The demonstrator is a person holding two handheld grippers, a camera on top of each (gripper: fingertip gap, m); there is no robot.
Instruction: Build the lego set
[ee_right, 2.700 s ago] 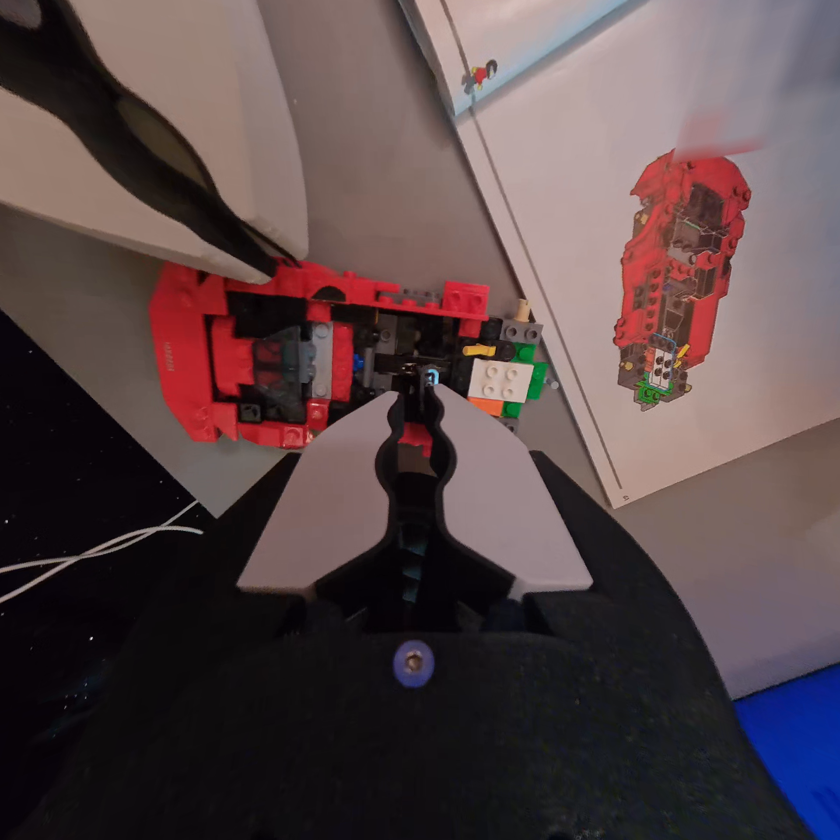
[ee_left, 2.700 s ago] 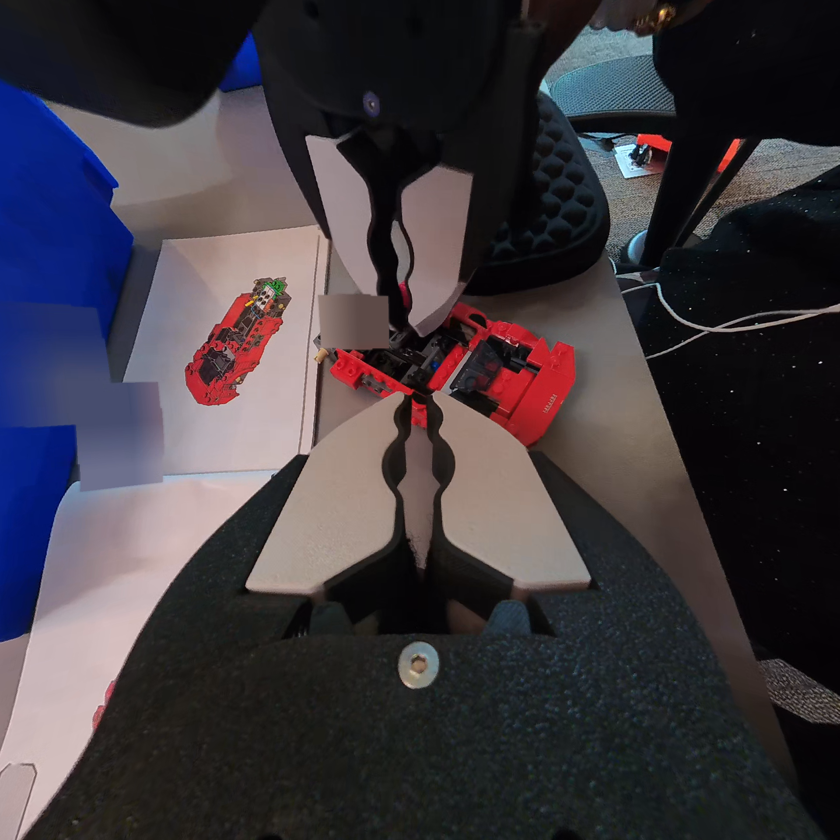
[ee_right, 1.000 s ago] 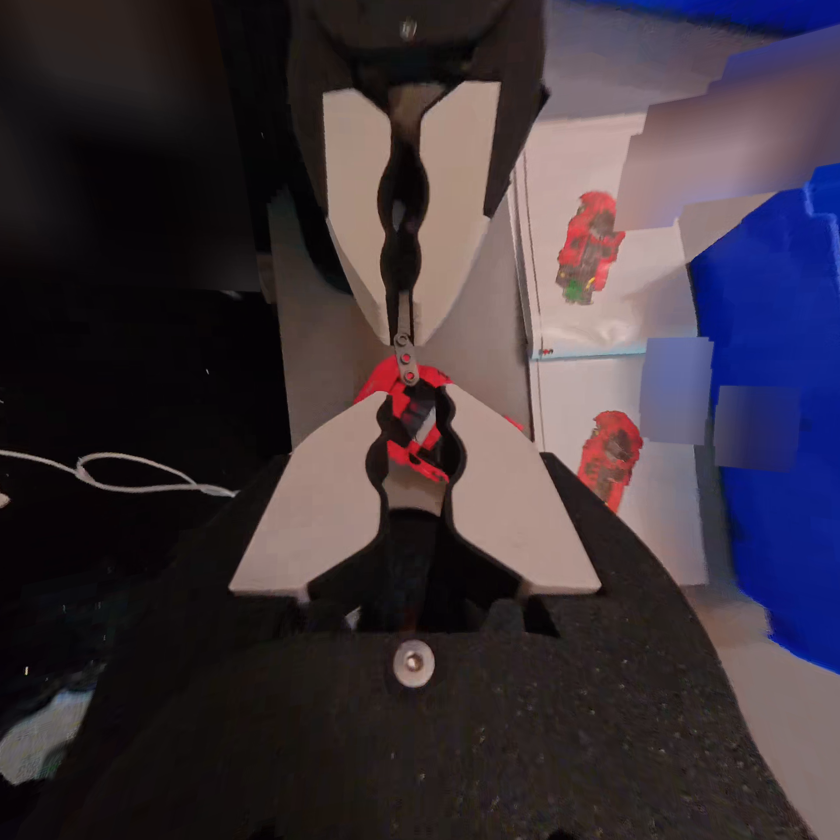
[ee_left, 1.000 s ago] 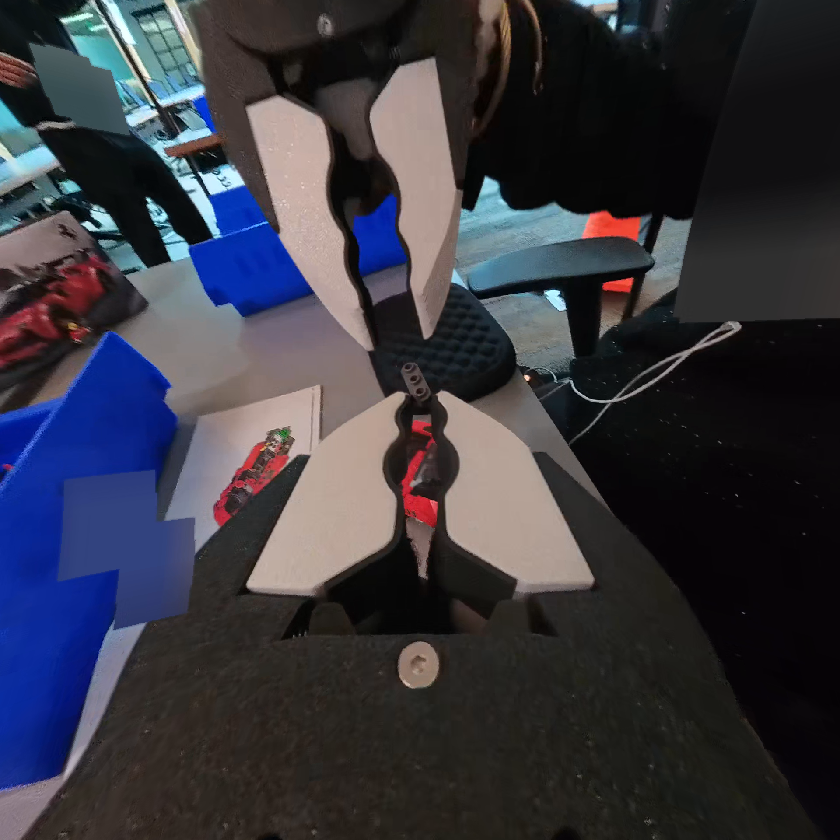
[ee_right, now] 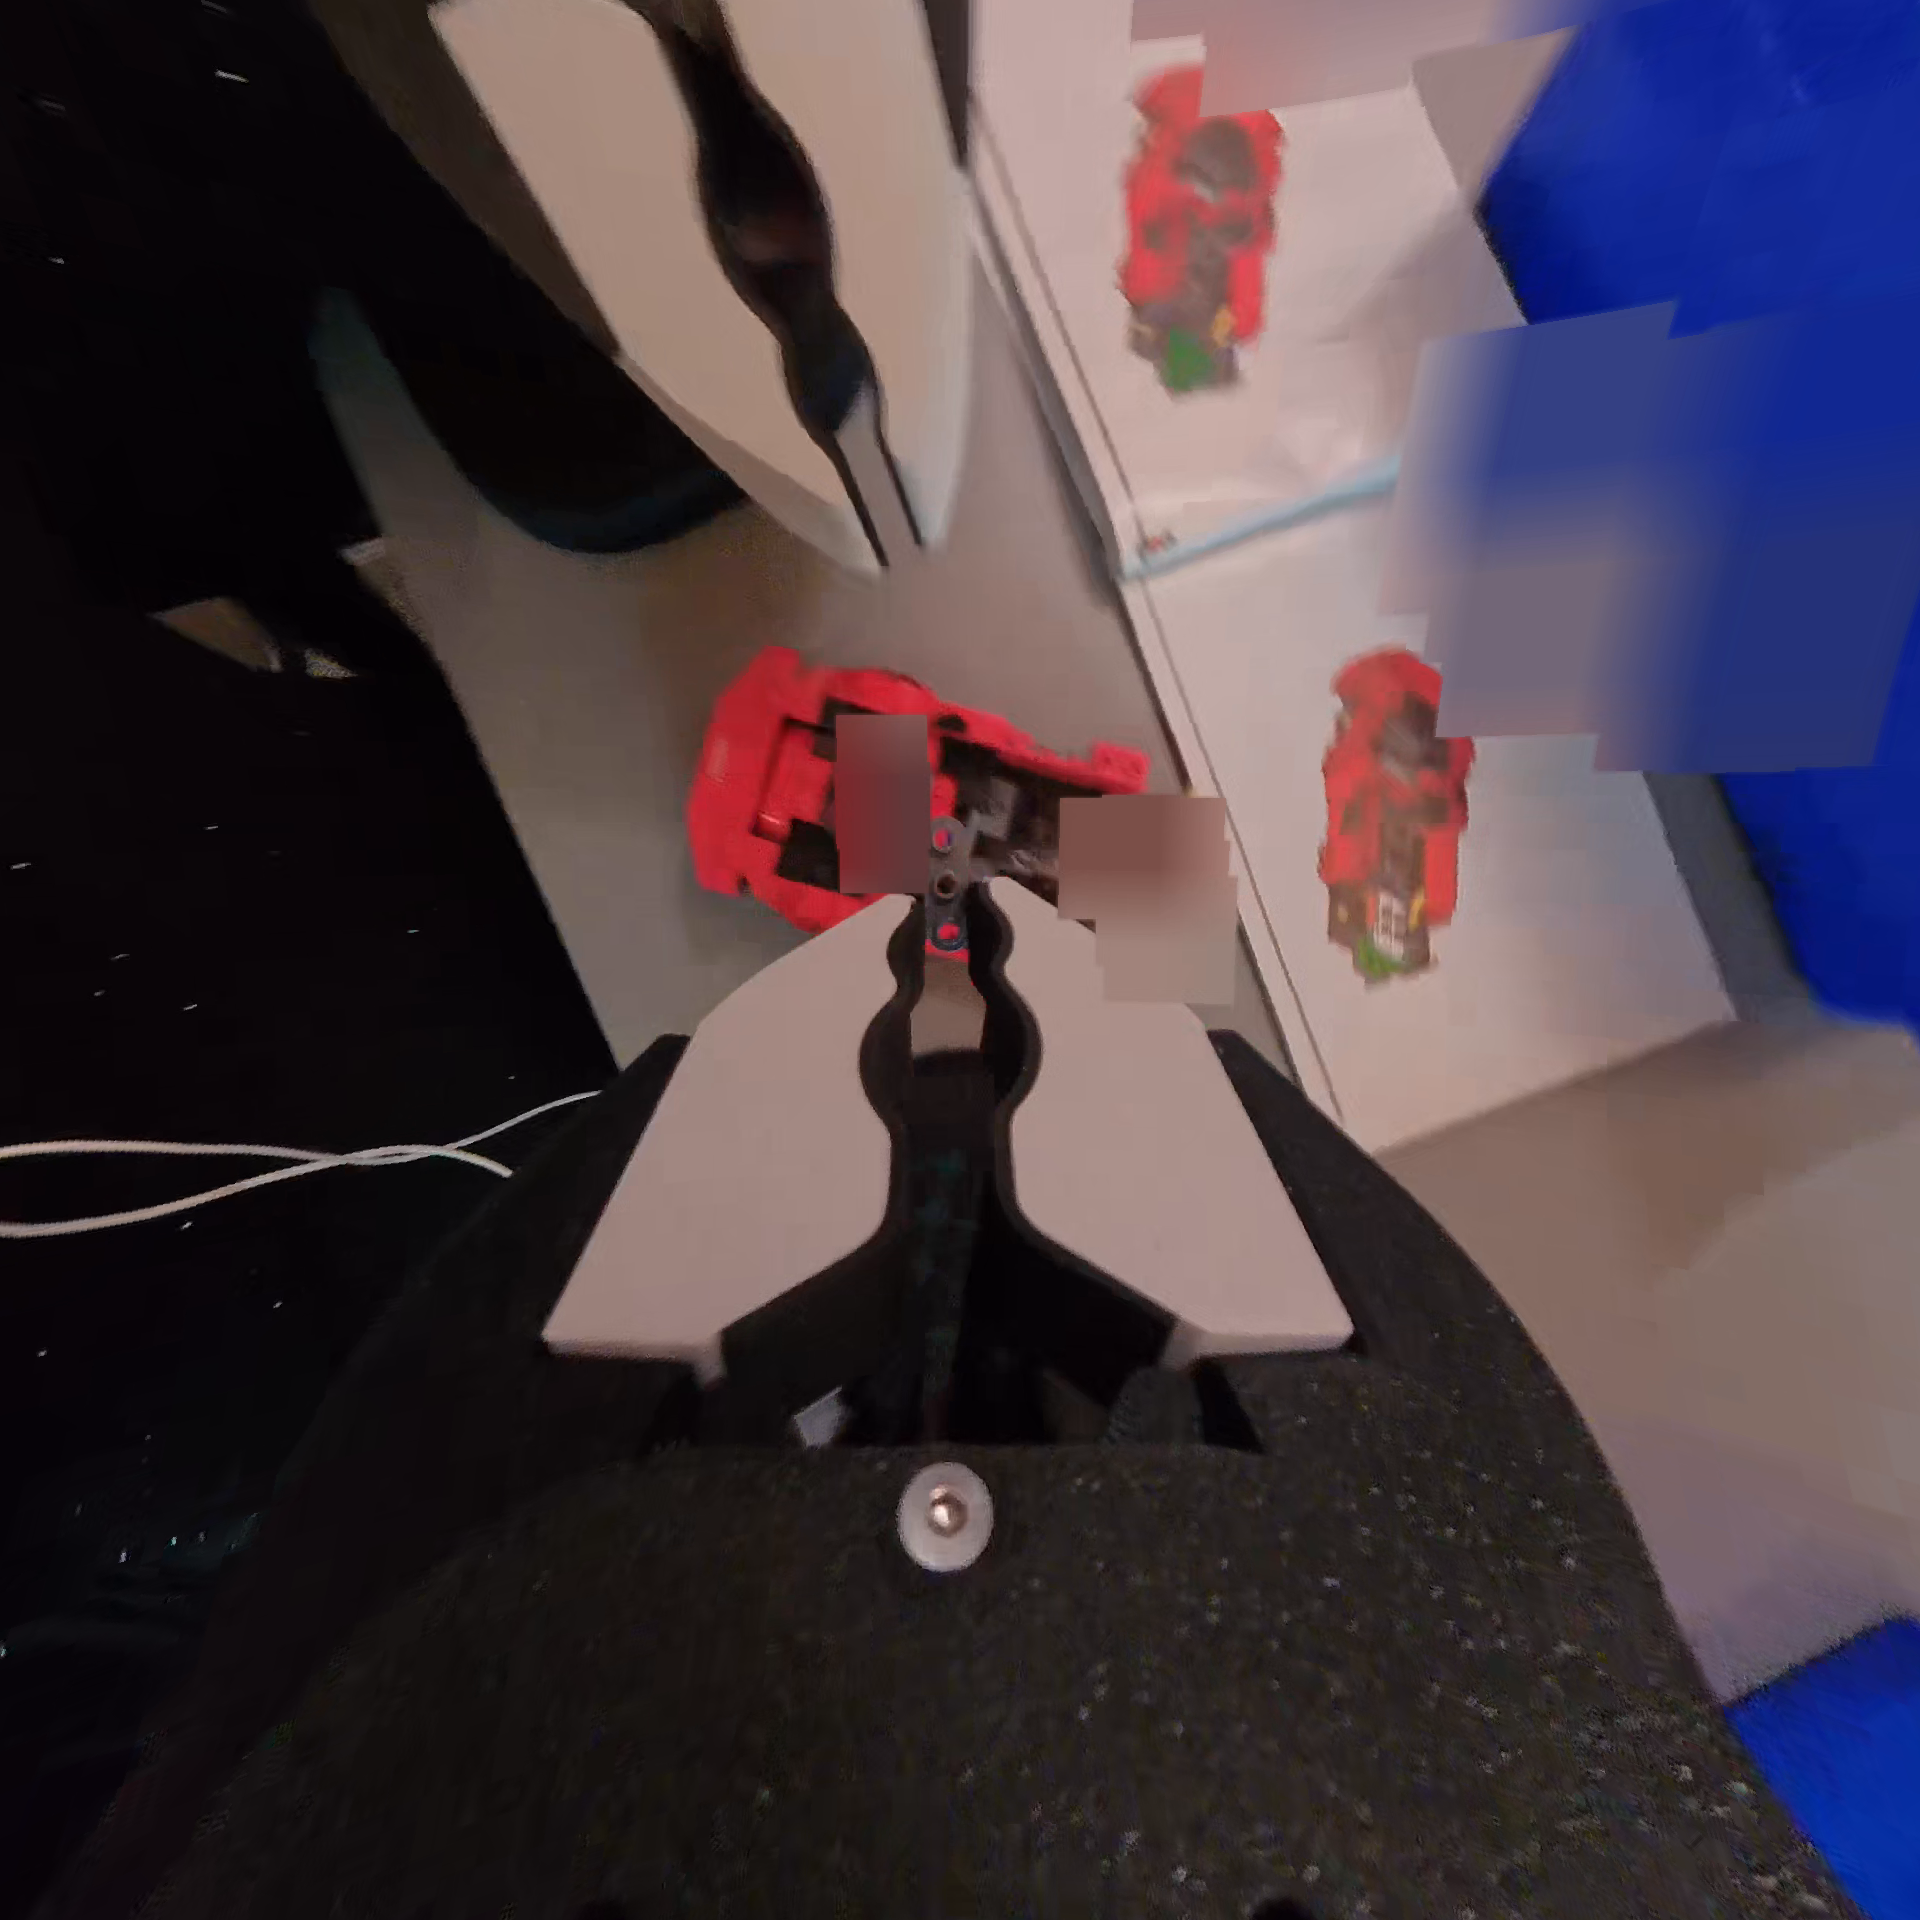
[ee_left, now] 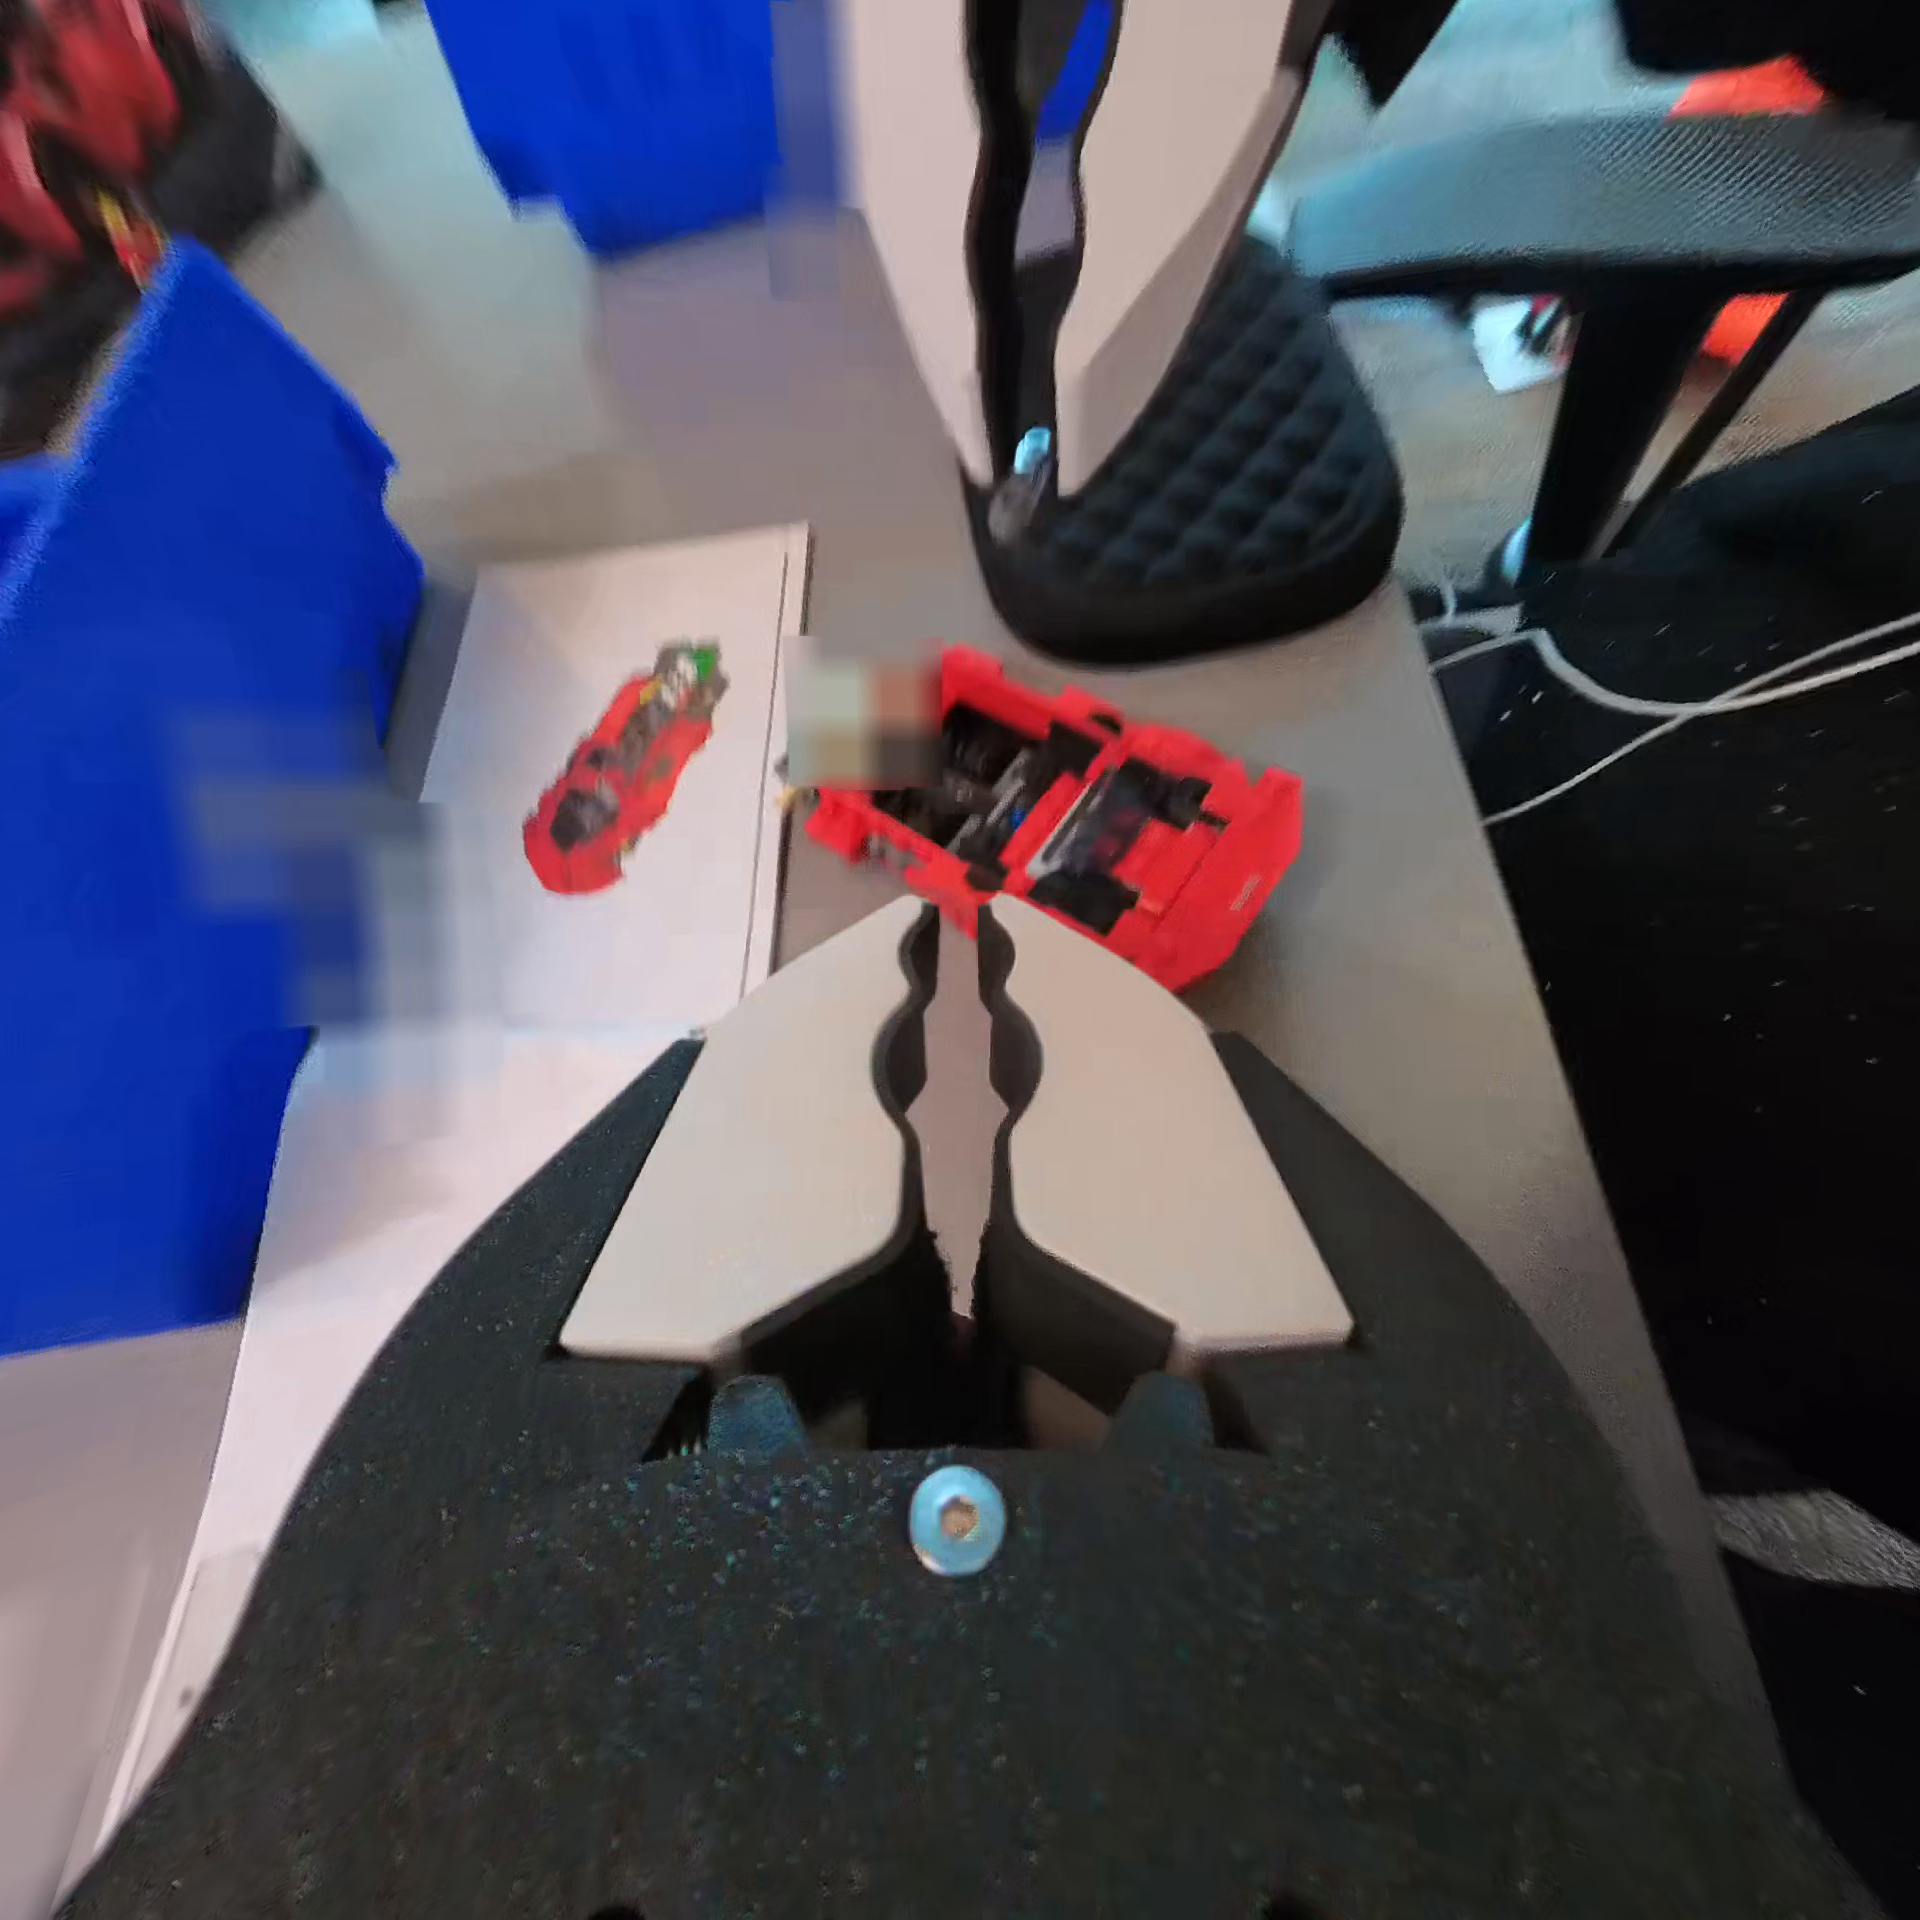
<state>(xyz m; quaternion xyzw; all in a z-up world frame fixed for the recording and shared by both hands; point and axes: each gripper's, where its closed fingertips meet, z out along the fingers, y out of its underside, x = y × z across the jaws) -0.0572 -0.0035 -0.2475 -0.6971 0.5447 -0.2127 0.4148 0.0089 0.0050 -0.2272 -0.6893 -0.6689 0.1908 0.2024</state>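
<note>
- Small grey link piece (ee_right: 948, 873): clamped in my right gripper (ee_right: 943, 904), sticking out past the tips; light, stiff, slippery plastic. I'd hold it by its lower end, as now.
- Red car build (ee_left: 1049, 810): on the grey table (ee_left: 1351, 1039), at 12 o'clock from my left gripper (ee_left: 958, 914); I judge it brittle at the joints, so I'd brace its solid red body.
- Left gripper: jaws slightly apart, empty.
- Versus a second ago: the link passed from left to right gripper; both tilted down toward the car.

Black speckled hand-held gripper (ee_left: 956, 920), grey fingers (ee_left: 769, 1132), silver screw (ee_left: 957, 1523).
</note>
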